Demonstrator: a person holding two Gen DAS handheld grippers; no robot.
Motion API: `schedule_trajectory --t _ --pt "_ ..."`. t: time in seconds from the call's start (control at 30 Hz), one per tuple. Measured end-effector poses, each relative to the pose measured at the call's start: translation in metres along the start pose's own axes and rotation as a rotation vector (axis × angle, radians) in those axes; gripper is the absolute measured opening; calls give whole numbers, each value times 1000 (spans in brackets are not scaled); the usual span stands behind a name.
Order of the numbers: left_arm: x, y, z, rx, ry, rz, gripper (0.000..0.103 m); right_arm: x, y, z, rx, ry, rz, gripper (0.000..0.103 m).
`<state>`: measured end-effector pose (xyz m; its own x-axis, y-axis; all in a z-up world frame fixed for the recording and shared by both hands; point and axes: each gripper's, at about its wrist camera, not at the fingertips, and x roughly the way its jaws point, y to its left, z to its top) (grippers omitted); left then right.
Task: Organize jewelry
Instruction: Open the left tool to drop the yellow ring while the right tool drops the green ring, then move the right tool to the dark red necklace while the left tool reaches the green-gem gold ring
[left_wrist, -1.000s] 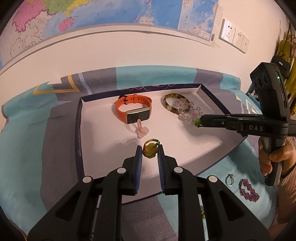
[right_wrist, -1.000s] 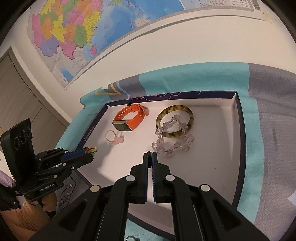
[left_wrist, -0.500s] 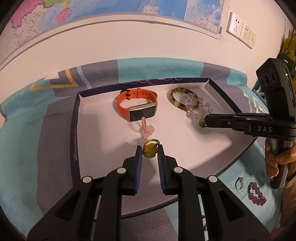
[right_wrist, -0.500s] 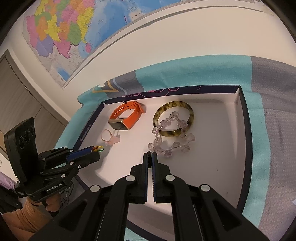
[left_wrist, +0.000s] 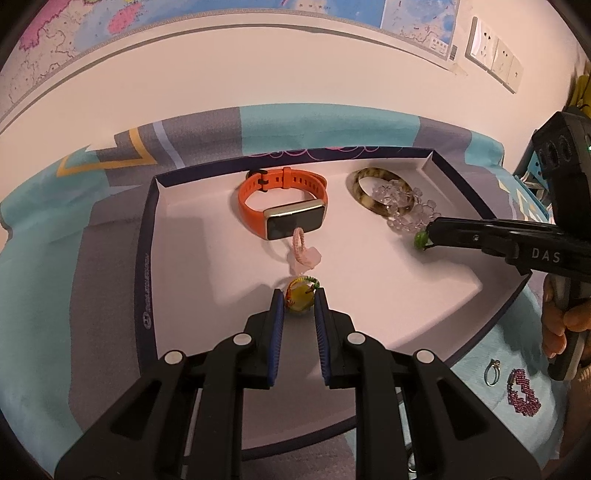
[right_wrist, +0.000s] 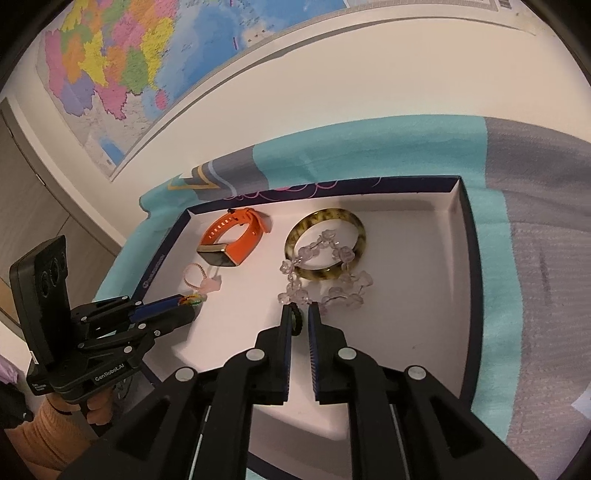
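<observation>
A white tray (left_wrist: 184, 236) with a navy rim holds an orange smartwatch (left_wrist: 284, 206), a tortoiseshell bangle (left_wrist: 382, 192), a clear bead bracelet (left_wrist: 410, 214) and a pink charm ring (left_wrist: 303, 251). My left gripper (left_wrist: 300, 301) is shut on a yellow-green charm ring (left_wrist: 300, 291) low over the tray's near left part. My right gripper (right_wrist: 299, 317) stands over the tray by the bead bracelet (right_wrist: 328, 284); its jaws have parted a little around a small green ring (right_wrist: 295, 319), seen at its tip in the left wrist view (left_wrist: 420, 240).
A silver ring (left_wrist: 493, 367) and a magenta bead bracelet (left_wrist: 522, 391) lie on the teal and grey cloth (left_wrist: 55, 258) right of the tray. A wall with a map (right_wrist: 122, 62) stands behind the table.
My right gripper's jaws have opened slightly; before they were pressed tight together. Both grippers have edged forward over the tray. The left grip is unchanged.
</observation>
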<state>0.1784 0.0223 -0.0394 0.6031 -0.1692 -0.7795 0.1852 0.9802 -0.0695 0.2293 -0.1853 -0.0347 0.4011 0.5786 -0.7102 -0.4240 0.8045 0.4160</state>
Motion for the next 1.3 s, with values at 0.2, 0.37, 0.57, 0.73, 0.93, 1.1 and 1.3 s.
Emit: schedule_trajectory --t 0.2,0.37,0.57,0.73,0.93,1.1,1.3 --pt "0 1 2 -2 -5 9 18 -5 -2 -1 -7 -19 -37 9" --pt "-14 3 2 -5 -47 19 35 -12 -4 -1 1 -45 -57 18" --pt "-40 0 -4 12 -105 36 42 -17 -4 -4 -5 -50 -68 18" --pt "-62 -5 -15 32 -146 34 46 -24 0 -10 -17 -60 -60 19" --pt "-83 -11 -34 57 -160 -1 47 -51 10 -25 -50 -88 -32 24" --pt "-92 -17 -52 83 -153 -19 48 -75 25 -50 -108 -86 -3 28" --pt "-87 -25 -73 114 -112 -19 48 -74 64 -90 -223 2 80 28"
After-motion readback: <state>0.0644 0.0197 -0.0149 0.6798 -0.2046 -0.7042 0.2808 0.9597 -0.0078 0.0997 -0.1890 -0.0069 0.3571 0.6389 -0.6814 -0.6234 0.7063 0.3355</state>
